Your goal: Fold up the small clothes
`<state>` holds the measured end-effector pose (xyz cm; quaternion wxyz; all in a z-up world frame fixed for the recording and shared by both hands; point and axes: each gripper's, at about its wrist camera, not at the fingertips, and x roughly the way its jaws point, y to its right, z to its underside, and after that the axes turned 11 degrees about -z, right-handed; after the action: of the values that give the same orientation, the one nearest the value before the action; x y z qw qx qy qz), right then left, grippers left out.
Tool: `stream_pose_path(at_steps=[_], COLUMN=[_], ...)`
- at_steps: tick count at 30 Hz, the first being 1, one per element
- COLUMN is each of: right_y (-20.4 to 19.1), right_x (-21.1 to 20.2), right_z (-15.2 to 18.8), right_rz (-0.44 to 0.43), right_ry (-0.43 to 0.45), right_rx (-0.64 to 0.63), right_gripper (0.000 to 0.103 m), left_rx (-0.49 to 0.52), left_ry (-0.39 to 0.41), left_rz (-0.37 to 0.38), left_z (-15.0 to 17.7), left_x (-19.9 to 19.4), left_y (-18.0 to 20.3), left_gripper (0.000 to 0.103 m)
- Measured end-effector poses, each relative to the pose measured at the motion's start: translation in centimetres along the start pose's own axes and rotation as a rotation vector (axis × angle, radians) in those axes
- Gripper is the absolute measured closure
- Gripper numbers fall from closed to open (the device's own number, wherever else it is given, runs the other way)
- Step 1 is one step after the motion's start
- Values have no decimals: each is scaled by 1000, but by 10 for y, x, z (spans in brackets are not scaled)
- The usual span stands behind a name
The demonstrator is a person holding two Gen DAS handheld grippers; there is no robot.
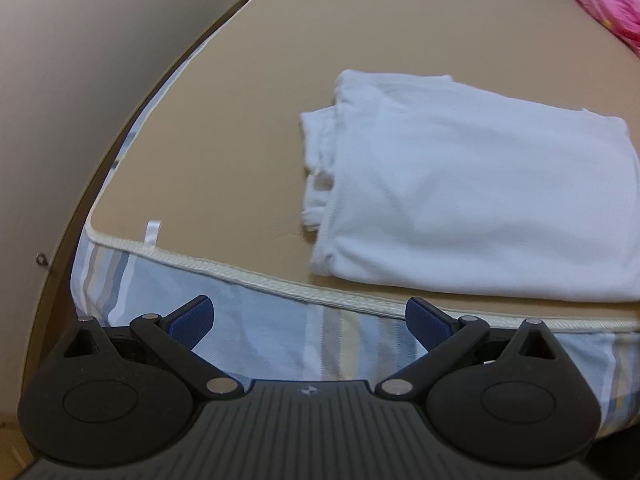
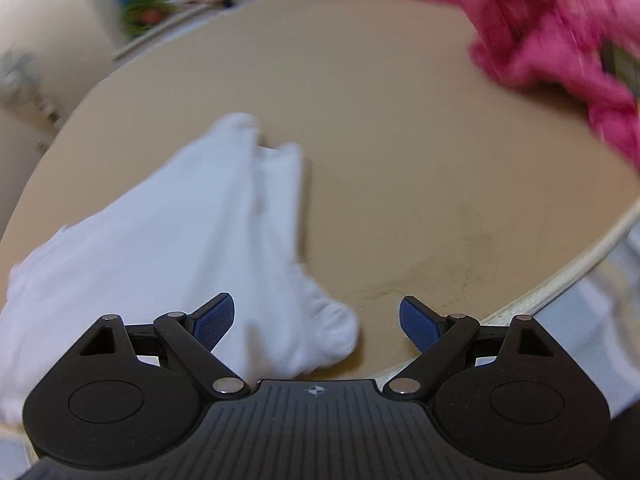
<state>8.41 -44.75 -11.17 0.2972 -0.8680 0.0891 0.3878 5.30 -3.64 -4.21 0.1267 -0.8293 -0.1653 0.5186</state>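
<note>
The white garment (image 1: pixel 460 196) lies partly folded on the bed (image 1: pixel 240 120), at two o'clock from the released left tool (image 1: pixel 310 326). The right tool (image 2: pixel 316 320), also released, hovers over its corner; a shallow pinch could undo the fold.

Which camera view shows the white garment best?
The left wrist view: the white garment lies sharp there, its layered edges visible, though its right side is cut off. The right wrist view shows it blurred and partly hidden.
</note>
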Motion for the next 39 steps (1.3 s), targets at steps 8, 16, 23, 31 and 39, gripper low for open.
stream_pose_path(at_steps=[8, 16, 23, 31, 39], right_y=[8, 22, -63, -323, -412], right_x=[22, 20, 7, 1, 54], right_z=[10, 19, -6, 46, 199], right_rz=[-248, -260, -89, -156, -261], right_ry=[-23, 0, 13, 92, -241], right_rx=[153, 412, 151, -622, -1000], right_gripper=[40, 77, 79, 80, 33], left_rx=[-68, -155, -215, -298, -313], left_ry=[-83, -142, -223, -281, -290], left_rz=[-36, -76, -87, -45, 5], left_z=[-9, -18, -22, -25, -15], left_x=[31, 65, 103, 142, 154], left_y=[-18, -53, -84, -131, -149], left_gripper=[1, 1, 1, 1, 1])
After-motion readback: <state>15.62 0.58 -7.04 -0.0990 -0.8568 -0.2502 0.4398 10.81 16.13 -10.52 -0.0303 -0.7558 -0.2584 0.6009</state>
